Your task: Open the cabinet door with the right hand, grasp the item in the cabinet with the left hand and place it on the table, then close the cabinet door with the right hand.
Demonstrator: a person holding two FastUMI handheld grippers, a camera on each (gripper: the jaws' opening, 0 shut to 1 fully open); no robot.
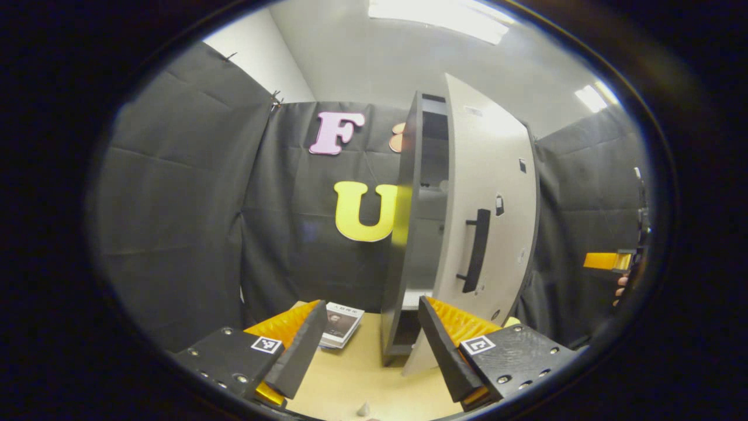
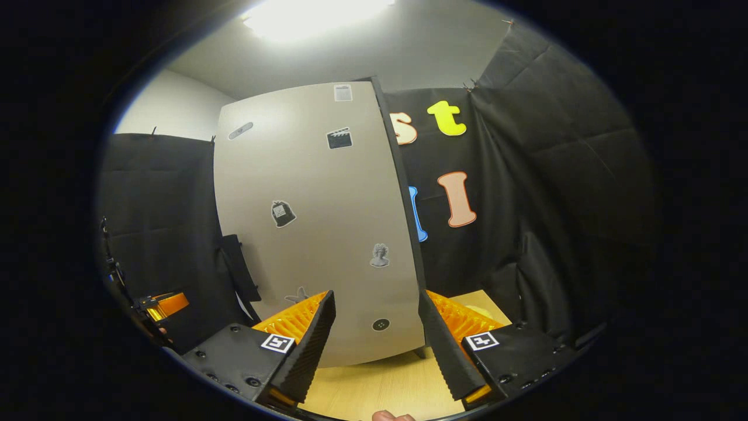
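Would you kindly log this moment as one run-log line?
cabinet door: ajar | booklet: on table | left gripper: open, empty | right gripper: open, facing door

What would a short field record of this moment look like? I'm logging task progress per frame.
door: door partly open, handle free
cabinet: cabinet interior partly visible, contents unclear
item: booklet on the table beside the cabinet
left gripper: left gripper open, holding nothing
right gripper: right gripper open, facing the door's outer face
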